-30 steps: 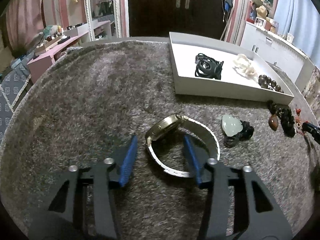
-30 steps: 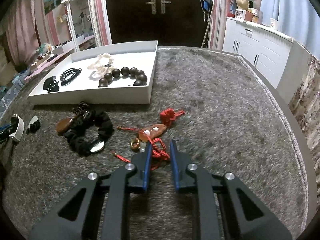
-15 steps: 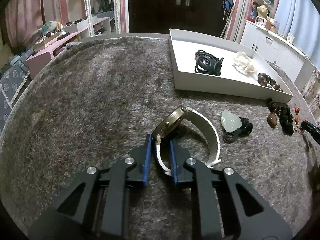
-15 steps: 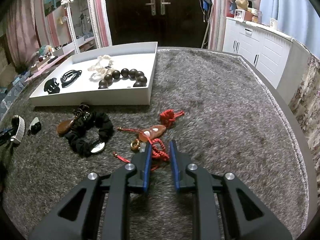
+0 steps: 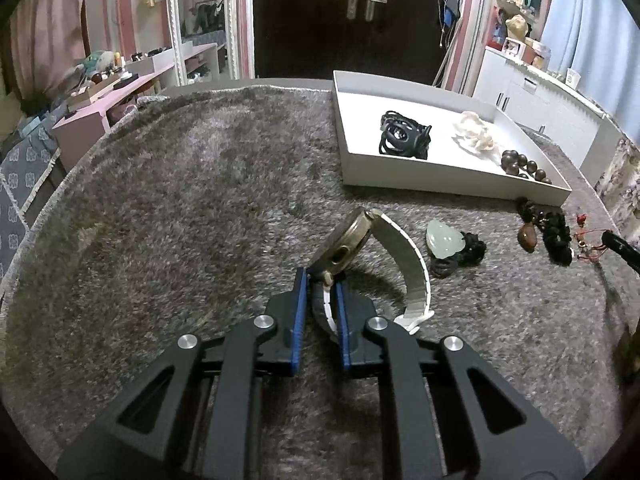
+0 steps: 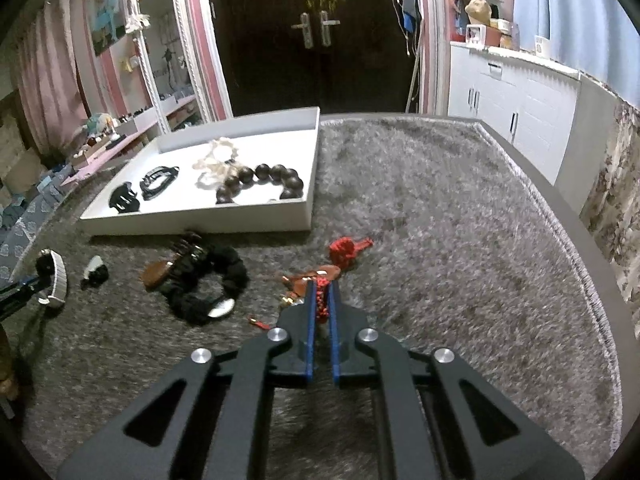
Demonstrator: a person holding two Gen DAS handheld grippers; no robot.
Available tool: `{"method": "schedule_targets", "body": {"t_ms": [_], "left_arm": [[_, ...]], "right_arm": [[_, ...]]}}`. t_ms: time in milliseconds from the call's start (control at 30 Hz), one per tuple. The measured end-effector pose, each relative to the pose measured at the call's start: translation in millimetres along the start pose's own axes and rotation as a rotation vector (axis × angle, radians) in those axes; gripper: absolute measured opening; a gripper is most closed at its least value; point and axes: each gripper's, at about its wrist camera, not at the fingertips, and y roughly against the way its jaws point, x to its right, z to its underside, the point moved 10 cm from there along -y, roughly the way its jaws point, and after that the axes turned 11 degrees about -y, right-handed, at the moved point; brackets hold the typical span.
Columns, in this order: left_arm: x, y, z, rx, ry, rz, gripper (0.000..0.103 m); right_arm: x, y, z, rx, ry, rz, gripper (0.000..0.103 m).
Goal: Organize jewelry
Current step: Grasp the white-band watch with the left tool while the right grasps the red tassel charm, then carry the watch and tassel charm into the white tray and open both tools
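Your left gripper [image 5: 322,286], wide open around the watch [image 5: 344,242] a second ago, has since pinched down on its white strap [image 5: 404,252], and the watch face now tilts up off the grey rug [image 5: 180,208] rather than lying flat. Your right gripper [image 6: 323,294] has narrowed too: its blue fingers [image 6: 310,320] now squeeze the red cord charm [image 6: 320,304] (they only straddled it before), and the brown pendant at its far end has lifted slightly.

Ahead of the watch sits the white tray [image 5: 440,178], already holding a black cord bundle [image 5: 404,140], a pale shell-like piece [image 5: 476,138] and dark wooden beads [image 5: 520,164]. Between watch and tray wall the rug is bare. Just right of the strap lies a pale jade pendant [image 5: 442,238] on black cord, and further right a black beaded bracelet [image 5: 554,234]. From the right view, a black scrunchie [image 6: 208,280] lies left of the charm, near the tray's front wall.
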Motion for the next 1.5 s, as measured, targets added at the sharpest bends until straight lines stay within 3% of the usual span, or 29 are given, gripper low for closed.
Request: {"method": "schedule_targets", "body": {"t_ms": [367,1033,1300,1500], "left_arm": [[-1.7,21.1,-8.4,0.044,-0.01,-0.003,0.008],[-1.5,64.7,-53.2,0.161,-0.036,-0.023,0.008],[11.1,63.0,-84.7,0.198,-0.072,-0.012,0.008],[18.7,39.3,-121.5,0.212,-0.102,-0.015,0.008]], "right_arm": [[-18.0,26.7,-15.5,0.052,0.016,-0.041,0.005],[-43.3,69.6,-52.6,0.151,0.054,-0.081,0.005],[-60.8,65.2,-71.1,0.163,0.076,-0.106,0.005],[-84.2,47.5,-93.2,0.165,0.113,-0.135,0.005]]}}
